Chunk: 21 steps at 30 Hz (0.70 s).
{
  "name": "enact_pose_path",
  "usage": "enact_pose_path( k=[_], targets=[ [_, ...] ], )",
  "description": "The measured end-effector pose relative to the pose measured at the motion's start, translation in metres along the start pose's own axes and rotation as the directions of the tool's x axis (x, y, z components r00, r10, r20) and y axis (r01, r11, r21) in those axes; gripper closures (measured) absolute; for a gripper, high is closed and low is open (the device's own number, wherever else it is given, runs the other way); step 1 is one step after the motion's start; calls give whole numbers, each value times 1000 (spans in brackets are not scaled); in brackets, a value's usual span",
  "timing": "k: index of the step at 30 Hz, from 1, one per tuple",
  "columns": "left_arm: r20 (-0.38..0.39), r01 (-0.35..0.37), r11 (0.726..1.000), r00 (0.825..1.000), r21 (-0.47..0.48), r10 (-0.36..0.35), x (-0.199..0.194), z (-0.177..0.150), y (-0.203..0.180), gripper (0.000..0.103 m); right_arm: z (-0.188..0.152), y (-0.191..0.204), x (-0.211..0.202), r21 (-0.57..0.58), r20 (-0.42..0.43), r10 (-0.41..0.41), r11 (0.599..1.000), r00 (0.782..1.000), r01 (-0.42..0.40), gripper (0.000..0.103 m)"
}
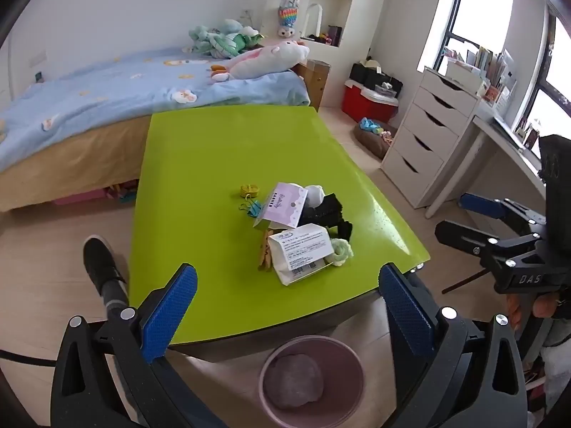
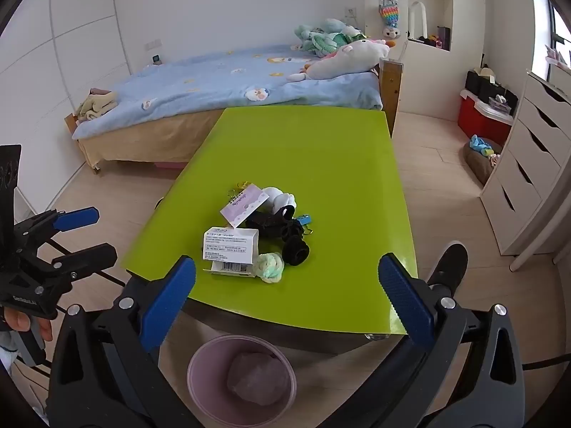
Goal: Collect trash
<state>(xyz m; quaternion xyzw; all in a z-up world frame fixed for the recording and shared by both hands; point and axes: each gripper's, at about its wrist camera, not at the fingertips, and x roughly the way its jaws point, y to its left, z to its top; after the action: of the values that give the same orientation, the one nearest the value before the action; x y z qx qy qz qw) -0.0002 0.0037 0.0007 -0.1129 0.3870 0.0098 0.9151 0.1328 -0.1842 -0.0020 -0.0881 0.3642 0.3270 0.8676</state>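
Left gripper (image 1: 285, 306): jaws spread, empty, above the table's near edge.
Right gripper (image 2: 285, 296): jaws spread, empty, likewise at the near edge.
Trash: white box (image 2: 230, 246) and pink carton (image 2: 244, 205) in the mid-table pile.
Bin (image 2: 200, 367): on the floor under the near edge.
Table (image 1: 214, 149): far half bare.

Table (image 1: 221, 164): before the bed (image 1: 89, 100).
Bin (image 1: 310, 378): on floor, before table's near edge.
Boxes (image 1: 303, 253): on table.
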Motion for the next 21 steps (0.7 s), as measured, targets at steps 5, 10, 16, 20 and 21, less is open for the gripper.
enact_pose_path(
  k=[5,10,16,20,21],
  targets=[
    [-14,-9,1000,1000,-8,9,0,2,-6,5,-2,-1,-5,16,3,23,1000,1000,-23,3],
    [19,-70,997,997,22,69,-10,4,-1,5,-2,-8,-2,17,-3,22,1000,1000,-22,3],
    [20,-74,997,997,29,74,-10,0,-3,5,-5,3,-7,2,-8,-16,1000,1000,16,3],
    [19,-77,997,997,30,77,-9,-1,-5,5,-7,1,-8,6,-13,-22,1000,1000,22,3],
    [19,-79,996,997,29,79,-9,-1,-5,5,-8,1,-8,6,-15,-22,1000,1000,22,3]
  ],
)
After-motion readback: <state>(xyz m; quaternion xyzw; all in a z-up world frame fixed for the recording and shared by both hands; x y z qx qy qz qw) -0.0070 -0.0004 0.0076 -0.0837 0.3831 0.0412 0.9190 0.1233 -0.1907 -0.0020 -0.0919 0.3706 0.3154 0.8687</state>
